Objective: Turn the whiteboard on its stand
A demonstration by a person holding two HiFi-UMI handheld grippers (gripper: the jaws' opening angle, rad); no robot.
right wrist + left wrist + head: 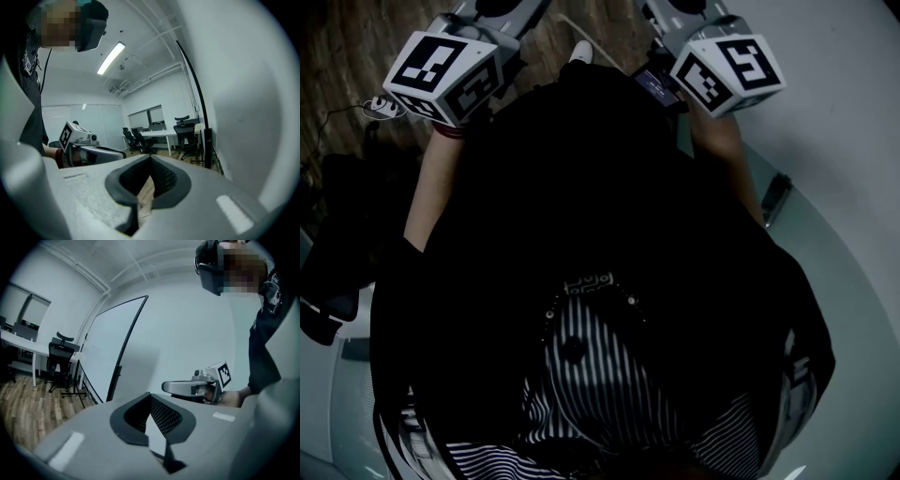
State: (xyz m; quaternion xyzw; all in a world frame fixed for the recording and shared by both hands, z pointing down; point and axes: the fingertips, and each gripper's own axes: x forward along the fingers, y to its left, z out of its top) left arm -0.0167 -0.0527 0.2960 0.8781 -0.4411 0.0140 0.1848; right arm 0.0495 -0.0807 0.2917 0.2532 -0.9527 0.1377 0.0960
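As we look along the left gripper (150,398), the whiteboard (110,345) stands ahead and somewhat to the left on the wood floor (28,411), well apart from both tools. We see a plain white, dark-edged panel, leaning so that its top reaches toward the right. A small dark bracket (117,372) sits partway down the near edge. Thin dark legs (75,393) show on the floor at its lower left. Further left are an office chair (58,357) and a desk (21,344). To the board's right is a pale wall (187,333) with a shadow on it. From the right gripper (150,160) we catch the board's edge as a thin dark line that thickens low down. How much of the pale surface beside that line is board and how much is wall, we cannot tell.

Our left gripper's jaws are together at the tips, with nothing between them and nothing touching them. Our right gripper's jaws are likewise pressed together and empty. Each tool shows in the other's view, side by side with its partner. In the head view their marker cubes (445,66) sit at the top, either side of our dark-clothed body.
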